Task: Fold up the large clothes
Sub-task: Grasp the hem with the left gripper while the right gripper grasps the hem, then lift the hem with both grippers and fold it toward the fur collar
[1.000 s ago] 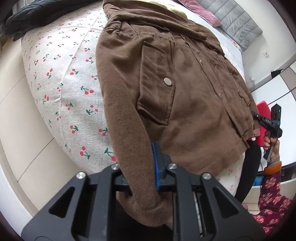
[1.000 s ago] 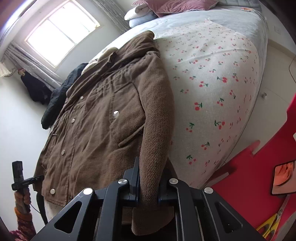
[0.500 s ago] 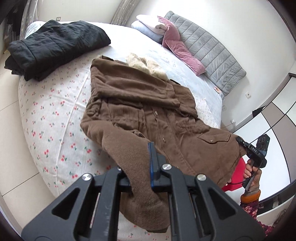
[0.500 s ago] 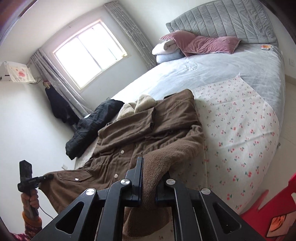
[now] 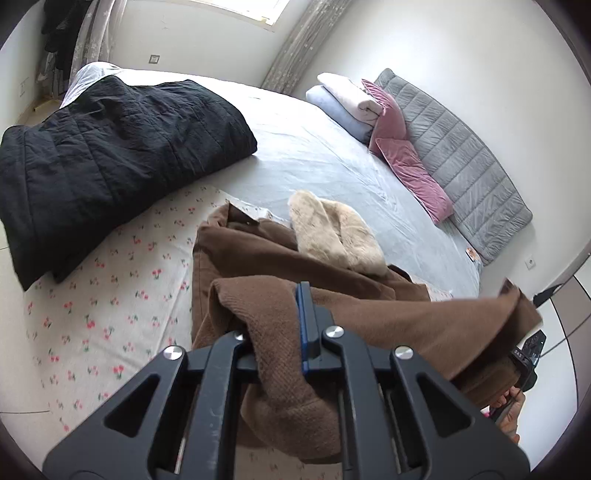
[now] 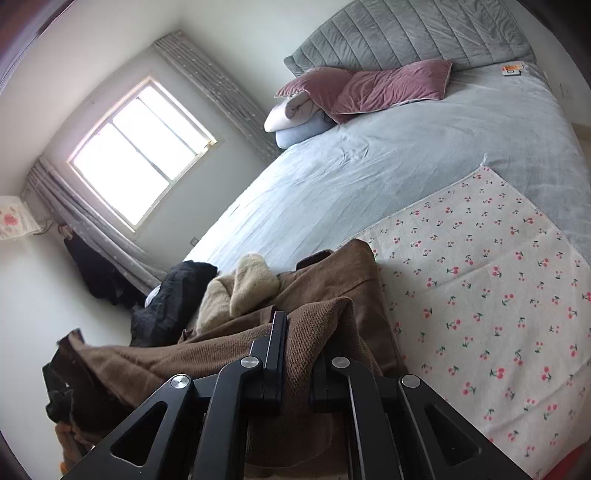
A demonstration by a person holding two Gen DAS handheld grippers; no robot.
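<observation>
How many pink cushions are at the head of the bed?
2. One pink cushion lies nearer the window, over the folded blankets; the other pink cushion lies beside it against the grey headboard. More could be hidden behind them.

A black quilted jacket lies on the cherry-print sheet. 2 pink pillows lean against the grey headboard, beside folded blankets.

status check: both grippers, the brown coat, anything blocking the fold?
Left gripper and right gripper both shut on brown coat, bottom end lifted off the bed. Black jacket lies beside it, clear of the fold.
</observation>
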